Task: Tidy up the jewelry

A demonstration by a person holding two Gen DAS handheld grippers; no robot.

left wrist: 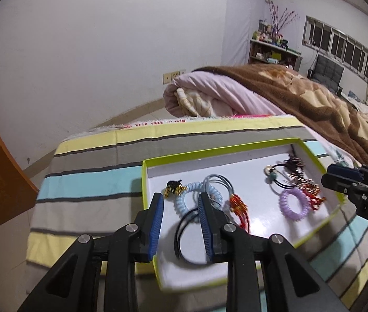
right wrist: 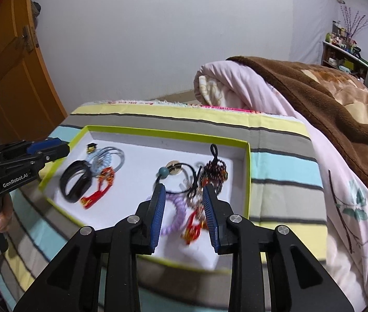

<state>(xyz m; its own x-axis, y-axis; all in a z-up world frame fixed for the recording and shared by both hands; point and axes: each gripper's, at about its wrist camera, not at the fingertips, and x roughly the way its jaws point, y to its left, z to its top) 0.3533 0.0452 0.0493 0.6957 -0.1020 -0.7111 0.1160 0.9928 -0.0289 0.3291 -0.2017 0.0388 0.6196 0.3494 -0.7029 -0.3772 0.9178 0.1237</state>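
The tray [left wrist: 311, 153] looks like smooth cardboard, glossy white inside. The striped sheet [left wrist: 93, 156] is matt woven cloth. The brown blanket [right wrist: 327, 96] looks fluffy. The purple coil band [left wrist: 293, 202] is shiny plastic.

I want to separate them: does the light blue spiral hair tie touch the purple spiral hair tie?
Apart. In the left wrist view, the light blue spiral hair tie and purple spiral hair tie have bare white box floor between them.

Striped bedsheet [left wrist: 93, 182], green-rimmed tray [left wrist: 210, 153] on it, folded quilt [right wrist: 236, 83] behind
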